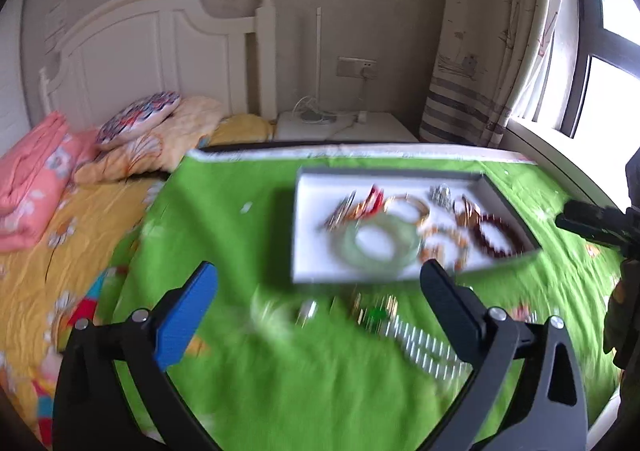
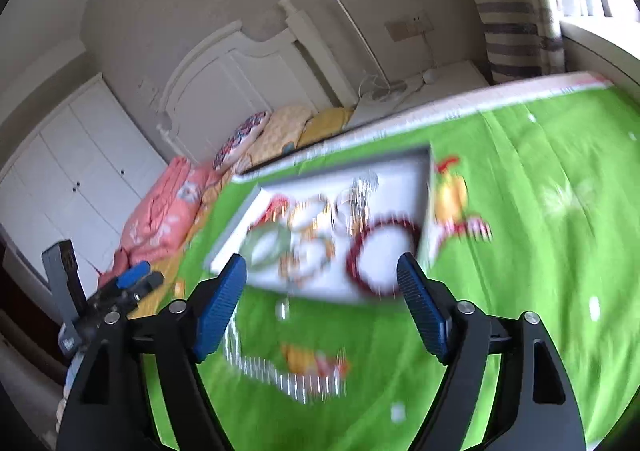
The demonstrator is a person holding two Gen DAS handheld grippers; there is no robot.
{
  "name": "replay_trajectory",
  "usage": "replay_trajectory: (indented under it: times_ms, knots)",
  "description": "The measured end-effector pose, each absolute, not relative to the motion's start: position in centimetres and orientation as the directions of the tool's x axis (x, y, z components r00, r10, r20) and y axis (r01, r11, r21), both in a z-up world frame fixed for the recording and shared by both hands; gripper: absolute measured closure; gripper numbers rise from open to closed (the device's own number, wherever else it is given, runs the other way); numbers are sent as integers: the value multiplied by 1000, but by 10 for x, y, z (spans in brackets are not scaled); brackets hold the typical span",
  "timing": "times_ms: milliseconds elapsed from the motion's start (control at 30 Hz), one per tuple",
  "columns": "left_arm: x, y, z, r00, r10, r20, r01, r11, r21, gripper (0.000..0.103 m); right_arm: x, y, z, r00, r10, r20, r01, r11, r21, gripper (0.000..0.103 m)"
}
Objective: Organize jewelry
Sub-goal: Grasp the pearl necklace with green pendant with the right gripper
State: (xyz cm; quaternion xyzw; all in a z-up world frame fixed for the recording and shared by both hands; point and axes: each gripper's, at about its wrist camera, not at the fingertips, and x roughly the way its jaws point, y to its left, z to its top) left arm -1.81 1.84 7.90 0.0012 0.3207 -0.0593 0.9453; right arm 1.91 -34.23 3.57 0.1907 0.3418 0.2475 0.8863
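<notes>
Bedroom, motion-blurred in both views. Green cloth (image 1: 248,187) covers a raised surface over a bed with a yellow sheet (image 1: 52,251); white headboard (image 1: 160,47), pillows (image 1: 140,119) and a folded pink blanket (image 1: 36,179) sit behind, curtain (image 1: 480,51) and window to the right, white wardrobe (image 2: 72,159) to the left in the right view.

Tray (image 1: 320,187), white inside with a grey rim, lies on the cloth and holds the jewelry: pale green bangle (image 1: 344,247), gold bangles (image 1: 416,207), dark red bead bracelet (image 2: 352,255), some silver bits, all smeared. More pieces lie loose on the cloth in front of the tray: silver link chain (image 2: 280,375), something with a green stone (image 1: 376,315), too blurred to name.

Left gripper (image 1: 320,287) has jaws spread wide, nothing between them, above the loose pieces. Right gripper (image 2: 322,291) is also spread and empty, at the tray's near edge. Each gripper shows at the edge of the other's view.
</notes>
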Motion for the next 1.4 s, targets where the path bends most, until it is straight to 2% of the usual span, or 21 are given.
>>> replay_trajectory:
  times_ms: [200, 367, 600, 767, 1067, 1400]
  knots:
    - [-60, 50, 53, 753, -105, -650, 60, 994, -90, 3, -22, -333, 21, 630, 542, -556, -343, 837, 427, 22]
    - [-65, 71, 27, 704, -113, -702, 12, 989, -147, 3, -24, -325, 7, 611, 542, -576, -358, 839, 410, 21]
    - [-58, 97, 20, 693, -196, -694, -24, 956, -293, 3, -31, -315, 6, 606, 553, -572, -406, 833, 375, 21]
    - [-56, 97, 20, 689, -214, -693, -14, 952, -307, 3, -32, -299, 7, 588, 524, -617, -433, 848, 307, 21]
    - [-55, 95, 18, 682, -234, -693, -1, 947, -320, 3, -32, -239, 12, 571, 449, -687, -578, 815, 52, 21]
    - [-54, 95, 18, 683, -238, -691, 1, 946, -324, 3, -18, -188, -7, 435, 435, -788, -730, 683, -26, 21]
